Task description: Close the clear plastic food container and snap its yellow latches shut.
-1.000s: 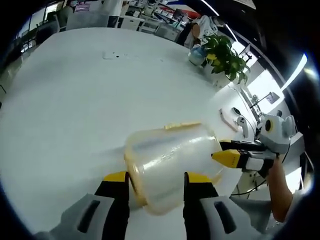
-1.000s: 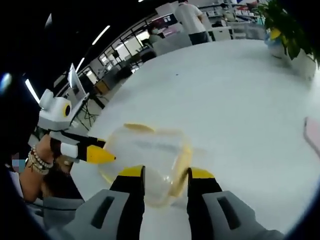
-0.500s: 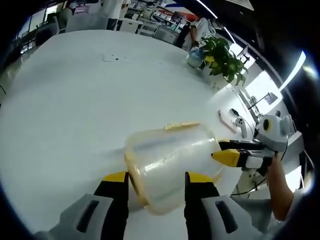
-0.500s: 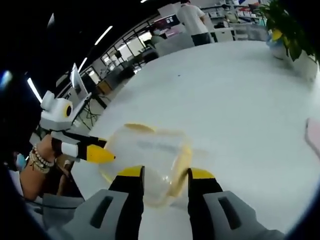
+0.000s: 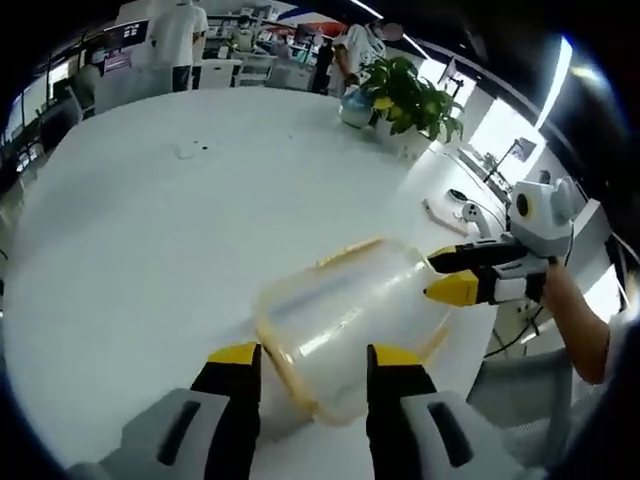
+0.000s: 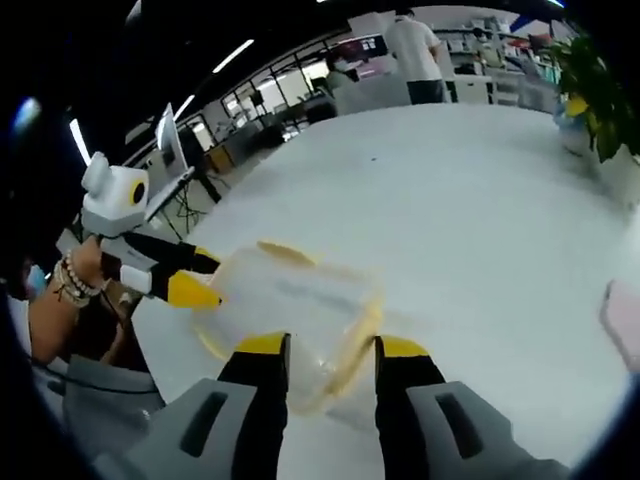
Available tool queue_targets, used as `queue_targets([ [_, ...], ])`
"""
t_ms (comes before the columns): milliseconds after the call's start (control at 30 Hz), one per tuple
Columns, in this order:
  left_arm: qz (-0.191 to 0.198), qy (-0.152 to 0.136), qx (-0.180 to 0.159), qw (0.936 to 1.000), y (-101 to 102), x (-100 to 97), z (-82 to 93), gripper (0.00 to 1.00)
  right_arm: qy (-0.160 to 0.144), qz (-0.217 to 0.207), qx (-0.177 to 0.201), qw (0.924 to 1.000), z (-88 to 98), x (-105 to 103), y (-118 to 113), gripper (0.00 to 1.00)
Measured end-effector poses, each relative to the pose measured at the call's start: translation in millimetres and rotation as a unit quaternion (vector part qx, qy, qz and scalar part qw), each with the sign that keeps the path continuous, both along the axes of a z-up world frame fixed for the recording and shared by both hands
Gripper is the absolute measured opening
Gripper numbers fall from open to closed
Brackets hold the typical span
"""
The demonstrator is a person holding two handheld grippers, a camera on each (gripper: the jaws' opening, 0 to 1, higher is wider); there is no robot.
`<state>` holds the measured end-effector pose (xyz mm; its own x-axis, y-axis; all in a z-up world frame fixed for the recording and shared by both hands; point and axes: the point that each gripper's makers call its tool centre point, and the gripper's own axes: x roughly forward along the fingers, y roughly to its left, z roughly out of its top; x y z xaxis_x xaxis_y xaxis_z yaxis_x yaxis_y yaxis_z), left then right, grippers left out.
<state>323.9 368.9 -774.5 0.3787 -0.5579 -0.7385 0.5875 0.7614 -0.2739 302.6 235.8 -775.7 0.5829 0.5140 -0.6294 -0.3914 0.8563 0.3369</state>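
Observation:
The clear plastic container (image 5: 350,315) with yellow latches lies on the white table (image 5: 150,230). My left gripper (image 5: 315,358) is open, its jaws astride the container's near end. From the right comes the right gripper (image 5: 447,277), its yellow tips touching the far end. In the right gripper view the same container (image 6: 290,305) sits between the open jaws of my right gripper (image 6: 330,348). The left gripper (image 6: 195,280), held by a hand with bracelets, meets the container from the left. A yellow latch (image 6: 285,253) shows on its far side.
A potted plant (image 5: 405,95) stands at the table's far edge, and small white devices (image 5: 455,210) lie near the right edge. A pink object (image 6: 622,325) lies at the right. People and desks fill the room behind.
Both cameras have swung, so the background has shifted. The container keeps its place between both pairs of jaws and looks turned slightly in the left gripper view.

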Motion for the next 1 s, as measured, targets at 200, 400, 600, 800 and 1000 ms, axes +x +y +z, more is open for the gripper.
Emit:
queue_targets([
  [200,-0.018,-0.015,0.008,0.9997,1.1,-0.7,4.7,0.4,-0.008,0.005,-0.005,0.9999,4.1,0.3,-1.2,0.27],
  [400,-0.033,-0.031,0.013,0.9989,-0.1,-1.7,10.3,0.41,-0.02,0.012,-0.011,0.9997,10.6,3.0,-1.1,0.27],
  [600,-0.047,-0.046,0.009,0.9978,-2.9,-1.9,18.0,0.42,-0.033,0.019,-0.018,0.9991,17.7,5.3,-1.7,0.3],
  [800,-0.073,-0.062,0.017,0.9953,-8.1,-3.8,25.2,0.41,-0.049,0.034,-0.028,0.9978,28.2,10.6,2.3,0.28],
  [1000,-0.102,-0.073,0.033,0.9915,-12.1,-6.4,27.3,0.39,-0.059,0.049,-0.036,0.9964,35.7,14.3,9.5,0.27],
])
